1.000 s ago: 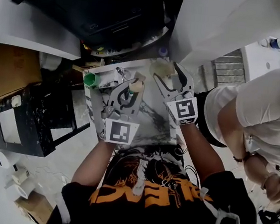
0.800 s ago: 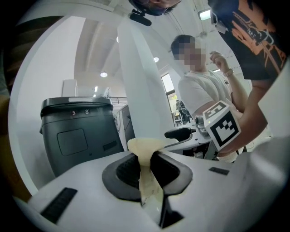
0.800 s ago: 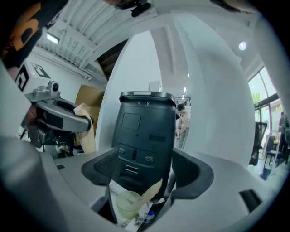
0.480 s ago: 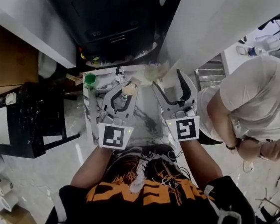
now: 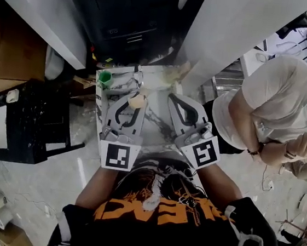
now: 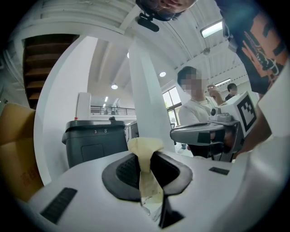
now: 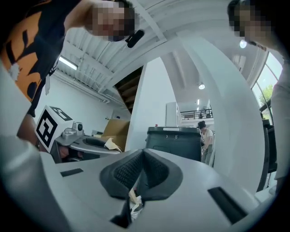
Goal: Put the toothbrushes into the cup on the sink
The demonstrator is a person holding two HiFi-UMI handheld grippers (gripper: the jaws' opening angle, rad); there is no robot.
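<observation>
A green cup [image 5: 104,77] stands at the back left corner of the marble sink counter [image 5: 156,123]. My left gripper [image 5: 136,94] hovers over the counter, right of the cup, shut on a cream strip with clear wrapping [image 5: 138,100]. In the left gripper view the strip [image 6: 146,167] sticks up from between the pads. My right gripper [image 5: 174,98] is beside it with its jaws together. A small cream and clear scrap [image 7: 133,200] shows at the root of its pads; I cannot tell whether it is pinched. No bare toothbrush is in sight.
A black bin [image 5: 132,18] sits behind the counter beside a white column [image 5: 235,30]. A pale translucent thing [image 5: 175,73] lies at the counter's back edge. A person in a white shirt [image 5: 272,100] stands close on the right. A black rack [image 5: 33,117] and cardboard box [image 5: 15,54] are left.
The right gripper's jaws, wide open in both earlier frames, are now shut. Both grippers have drawn back from the counter's far edge toward my body. The left keeps its cream strip.
</observation>
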